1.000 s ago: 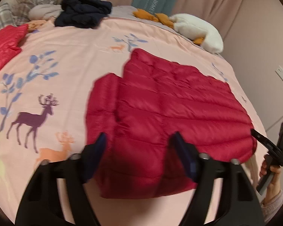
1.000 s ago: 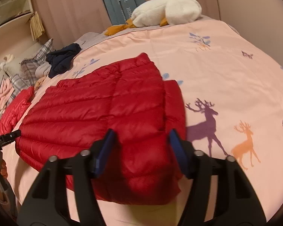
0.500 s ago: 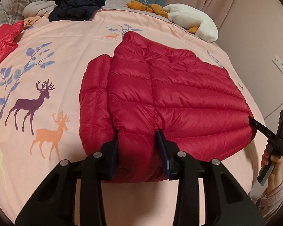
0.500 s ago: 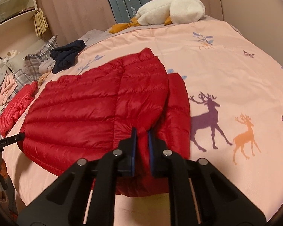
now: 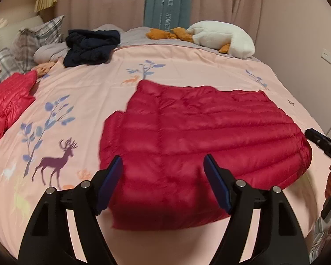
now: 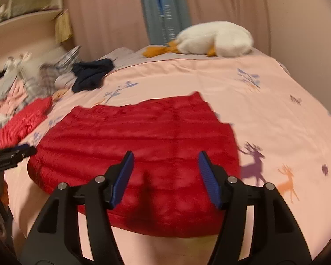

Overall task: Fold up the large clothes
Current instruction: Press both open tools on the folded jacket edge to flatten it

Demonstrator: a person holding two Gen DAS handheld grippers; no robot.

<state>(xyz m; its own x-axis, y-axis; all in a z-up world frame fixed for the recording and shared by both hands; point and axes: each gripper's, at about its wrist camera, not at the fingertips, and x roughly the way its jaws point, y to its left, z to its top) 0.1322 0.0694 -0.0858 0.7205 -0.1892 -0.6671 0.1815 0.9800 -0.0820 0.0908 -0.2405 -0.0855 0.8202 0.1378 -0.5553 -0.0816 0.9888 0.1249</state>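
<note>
- Where both grippers point, a wide bed under a pale pink printed cover with deer and leafy sprigs fills each view and bears everything else; no box, basket or other holder shows in either picture.
- Straight ahead of and below both grippers lies the quilted crimson down jacket, folded into a broad, puffy slab with stitched bands running across it, its near hem close to the bed's near edge.
- Far beyond the jacket, by the curtains, rests a white plush goose with orange feet.
- Ahead and to the left of the left gripper sits a crumpled dark navy garment, with grey plaid pillows further left.
- Off to the left edge lies a second red quilted garment, apart from the folded one.
- The left gripper stands spread, its blue pads having just been opening; the jacket shows between them, unpressed.
- The right gripper is likewise parted, jaws just opened, the jacket's near hem below and free; that view is blurred.
- Each gripper's black tip shows at the jacket's side in the other's view.
</note>
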